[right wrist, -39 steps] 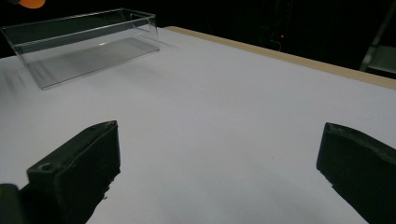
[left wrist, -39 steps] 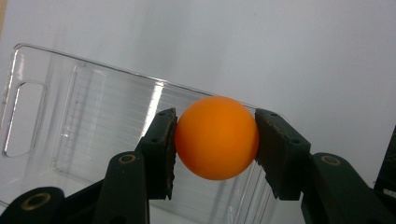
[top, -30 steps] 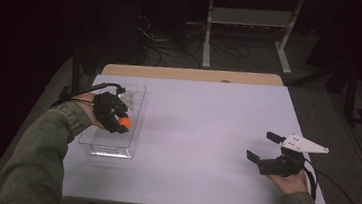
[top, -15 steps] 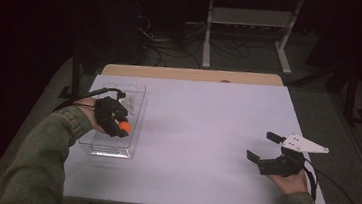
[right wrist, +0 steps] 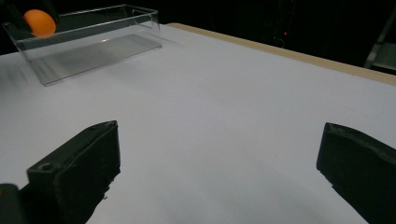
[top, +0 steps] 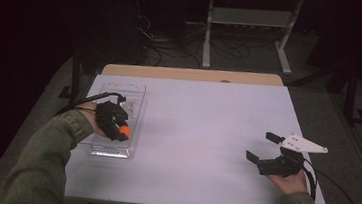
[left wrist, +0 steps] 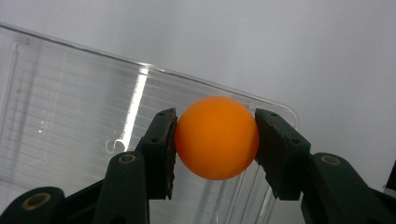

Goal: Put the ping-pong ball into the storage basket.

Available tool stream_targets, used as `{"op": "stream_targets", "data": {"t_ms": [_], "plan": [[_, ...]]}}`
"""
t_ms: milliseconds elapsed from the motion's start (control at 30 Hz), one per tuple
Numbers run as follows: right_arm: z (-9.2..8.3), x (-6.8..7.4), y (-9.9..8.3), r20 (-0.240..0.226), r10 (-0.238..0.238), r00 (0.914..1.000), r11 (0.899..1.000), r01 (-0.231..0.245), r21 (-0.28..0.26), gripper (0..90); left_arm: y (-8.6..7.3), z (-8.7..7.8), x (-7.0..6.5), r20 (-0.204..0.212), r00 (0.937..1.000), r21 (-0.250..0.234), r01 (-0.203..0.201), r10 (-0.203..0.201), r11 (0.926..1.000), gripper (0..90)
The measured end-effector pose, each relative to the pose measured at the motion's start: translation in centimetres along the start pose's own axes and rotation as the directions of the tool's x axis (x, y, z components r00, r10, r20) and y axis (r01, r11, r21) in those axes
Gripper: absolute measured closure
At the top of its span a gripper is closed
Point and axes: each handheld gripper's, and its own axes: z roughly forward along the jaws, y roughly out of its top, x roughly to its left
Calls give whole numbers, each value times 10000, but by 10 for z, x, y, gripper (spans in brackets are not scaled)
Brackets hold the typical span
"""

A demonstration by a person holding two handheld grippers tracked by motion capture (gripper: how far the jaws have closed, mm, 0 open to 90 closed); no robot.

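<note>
An orange ball [left wrist: 217,137] sits between the two black jaws of my left gripper [left wrist: 215,140], whose pads press on both its sides. That gripper [top: 122,131] hangs over the near part of a clear plastic tray [top: 135,91] at the table's left. The ball [top: 125,130] shows as an orange dot at the gripper's tip in the high view. From the right gripper view the ball [right wrist: 39,22] appears above the tray [right wrist: 100,46] at top left. My right gripper [top: 261,149] rests low over the white table at the right, jaws wide apart with nothing between them.
The white table top [top: 201,134] stretches between the two hands. A wooden strip [top: 191,74] runs along its far edge. Behind the table stand a metal rack [top: 250,18] and loose cables on the dark floor.
The left gripper with the ball has drifted slightly nearer over the tray. The right gripper has stayed where it was.
</note>
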Motion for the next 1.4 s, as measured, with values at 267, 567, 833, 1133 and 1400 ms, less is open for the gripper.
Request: {"op": "stream_targets", "data": {"t_ms": [267, 567, 833, 1133, 1400], "plan": [[1, 0, 0, -13, -16, 10000, 10000, 16, 47, 0, -4, 7, 2, 82, 9999, 46, 143, -143, 9999, 506], [1, 0, 0, 0, -27, 10000, 10000, 27, 71, 0, -6, 15, 2, 135, 9998, 46, 174, -174, 9998, 505], [1, 0, -1, 1, -40, 10000, 9999, 40, 92, 0, -8, 21, 2, 148, 9996, 92, 244, -245, 9997, 506], [1, 0, -1, 0, -46, 10000, 9999, 46, 111, 0, -10, 29, 2, 203, 9994, 44, 268, -269, 9996, 505], [2, 0, -1, -12, -15, 10000, 9998, 16, 175, 0, -6, 37, 3, 213, 9995, 198, 242, -246, 9995, 505]]}}
